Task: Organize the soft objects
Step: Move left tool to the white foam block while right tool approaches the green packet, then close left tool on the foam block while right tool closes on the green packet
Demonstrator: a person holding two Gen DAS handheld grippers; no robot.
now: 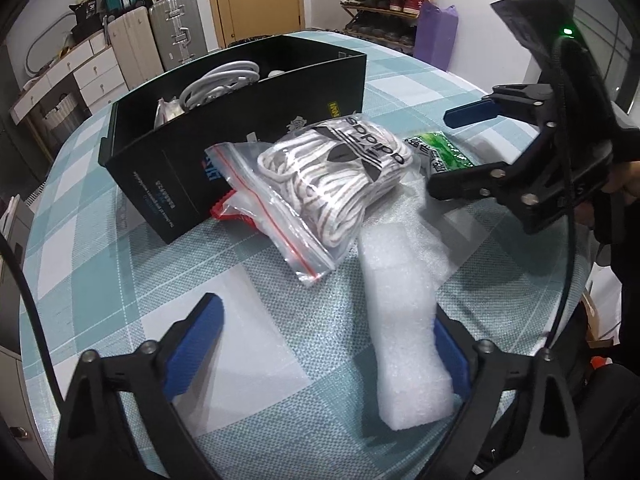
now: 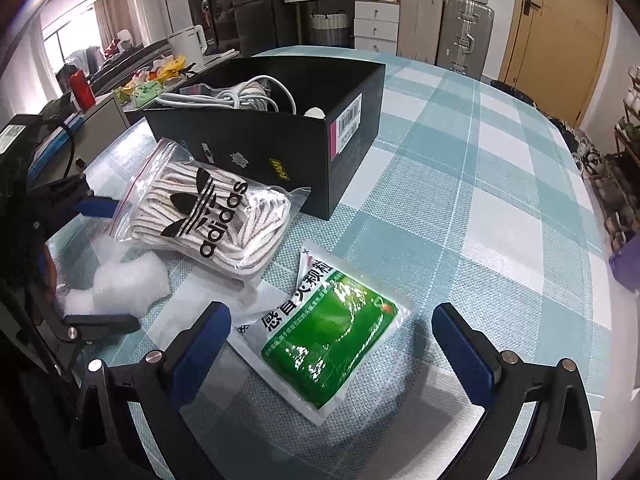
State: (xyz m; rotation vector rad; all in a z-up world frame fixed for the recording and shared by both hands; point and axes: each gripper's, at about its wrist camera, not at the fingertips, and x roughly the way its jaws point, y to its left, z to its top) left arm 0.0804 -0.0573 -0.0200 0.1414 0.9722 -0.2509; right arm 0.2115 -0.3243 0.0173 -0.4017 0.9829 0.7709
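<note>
Fingers of the left gripper (image 1: 324, 344) stood wide apart, one on each side of the near end of a single white foam strip (image 1: 404, 332). The right finger (image 1: 452, 356) lay just beside the foam, and whether it touched could not be told; the left finger (image 1: 200, 340) was well apart from it. Fingers of the right gripper (image 2: 332, 344) were also spread wide, holding nothing, poised over one green-and-white sachet (image 2: 332, 336) that lay flat on the checked tabletop (image 2: 460, 208).

Three soft things lay loose on the tabletop: the foam strip, the sachet, and one clear zip bag of white laces (image 1: 320, 184) bearing a black adidas logo. The bag sat between the other two, leaning against the near wall of one open black box (image 1: 240, 120). Inside the box rested a coil of white cable (image 1: 220, 84). A small red item (image 1: 224, 212) peeked out from under the bag's left edge, too hidden to identify. The foam ran from the left gripper away toward the bag.
</note>
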